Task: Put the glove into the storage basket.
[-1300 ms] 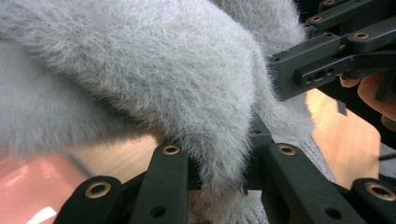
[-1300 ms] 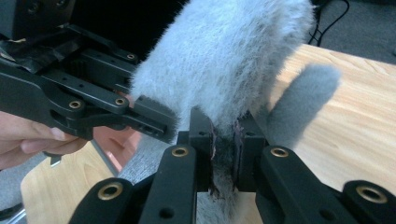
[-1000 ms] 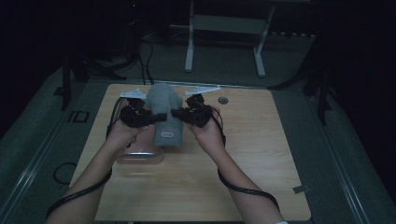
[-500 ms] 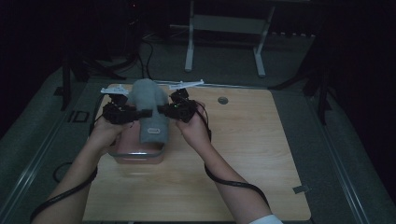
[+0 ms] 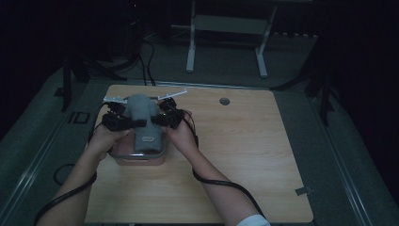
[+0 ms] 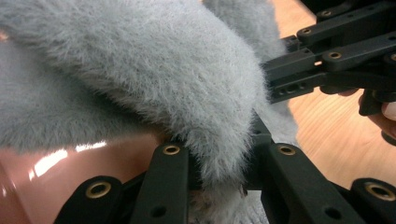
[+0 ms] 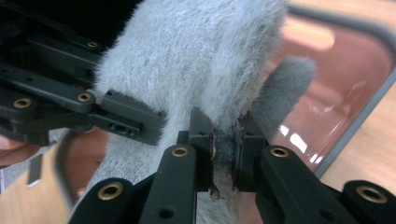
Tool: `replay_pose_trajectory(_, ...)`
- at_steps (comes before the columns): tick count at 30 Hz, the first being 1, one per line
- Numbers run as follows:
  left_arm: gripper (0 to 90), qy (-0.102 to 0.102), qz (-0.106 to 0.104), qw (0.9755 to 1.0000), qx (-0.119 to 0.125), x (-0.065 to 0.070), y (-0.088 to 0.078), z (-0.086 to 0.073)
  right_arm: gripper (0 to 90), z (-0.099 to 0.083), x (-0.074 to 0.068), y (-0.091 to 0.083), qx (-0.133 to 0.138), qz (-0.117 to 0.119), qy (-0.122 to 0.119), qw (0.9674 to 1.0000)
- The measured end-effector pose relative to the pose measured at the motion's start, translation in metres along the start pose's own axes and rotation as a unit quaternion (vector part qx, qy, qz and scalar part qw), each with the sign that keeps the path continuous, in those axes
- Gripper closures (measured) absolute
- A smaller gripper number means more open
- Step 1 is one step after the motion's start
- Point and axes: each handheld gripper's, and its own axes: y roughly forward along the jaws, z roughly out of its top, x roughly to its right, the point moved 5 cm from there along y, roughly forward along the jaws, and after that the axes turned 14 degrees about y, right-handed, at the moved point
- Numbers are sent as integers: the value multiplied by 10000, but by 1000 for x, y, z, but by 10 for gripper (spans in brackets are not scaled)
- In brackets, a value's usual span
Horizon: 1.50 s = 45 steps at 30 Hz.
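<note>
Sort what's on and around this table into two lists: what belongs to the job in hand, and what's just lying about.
In the job:
- grey fluffy cloth, pinched from both sides
- left claw, shut on it
- right claw, shut on it
- pink tray beneath the cloth

Lying about:
- round grommet in the wooden table
- white metal stand behind the table

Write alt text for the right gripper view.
The right gripper pinches a fold of a fuzzy grey cloth between its two black jaws, above a glossy pink container with a grey rim. The left gripper grips the same cloth from the left side of the picture.
</note>
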Motion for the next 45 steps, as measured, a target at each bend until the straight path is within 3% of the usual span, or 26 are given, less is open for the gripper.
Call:
replay_pose_trajectory(6, 770, -247, 49, 9994, -237, -13, 15, -15, 806, -7, 11, 27, -320, -233, 94, 9992)
replay_pose_trajectory(13, 767, -289, 241, 9966, -739, -20, 25, -20, 753, -8, 14, 44, -545, -441, 39, 9975)
replay_pose_trajectory(16, 762, -311, 259, 9933, -1081, -22, 31, -22, 692, -9, 17, 46, -619, -495, 42, 9968)
replay_pose_trajectory(22, 732, -187, 577, 9859, -1561, -22, 39, -23, 589, -10, 17, 44, -566, -475, -44, 9973)
replay_pose_trajectory(27, 538, -252, 924, 9817, -1643, -23, 38, -22, 496, -6, 14, 33, -359, -333, -87, 9988)
replay_pose_trajectory(29, 441, -162, 1166, 9782, -1709, -23, 34, -22, 457, -5, 15, 28, -339, -283, -91, 9990)
replay_pose_trajectory(31, 378, -23, 1390, 9752, -1724, -23, 29, -21, 419, -4, 15, 24, -355, -174, -51, 9992)
replay_pose_trajectory(34, 293, 73, 1643, 9737, -1579, -24, 19, -21, 320, -4, 16, 18, -350, -196, -60, 9992)
replay_pose_trajectory(35, 279, 95, 1696, 9739, -1504, -25, 15, -21, 282, -5, 16, 16, -327, -157, -50, 9993)
replay_pose_trajectory(37, 214, 36, 1593, 9781, -1339, -26, 8, -22, 256, -5, 18, 11, -275, -98, -67, 9996)
replay_pose_trajectory(39, 169, 23, 1674, 9781, -1241, -26, 1, -23, 236, -5, 19, 7, -268, 13, -29, 9996)
replay_pose_trajectory(41, 146, 40, 1689, 9802, -1035, -24, -4, -23, 232, -7, 21, 3, -295, 50, -102, 9995)
replay_pose_trajectory(43, 121, 177, 1951, 9767, -877, -23, -9, -23, 232, -8, 23, 0, -302, 49, -188, 9994)
replay_pose_trajectory(45, 89, 177, 1990, 9770, -747, -23, -12, -23, 220, -9, 25, -4, -263, 51, -249, 9993)
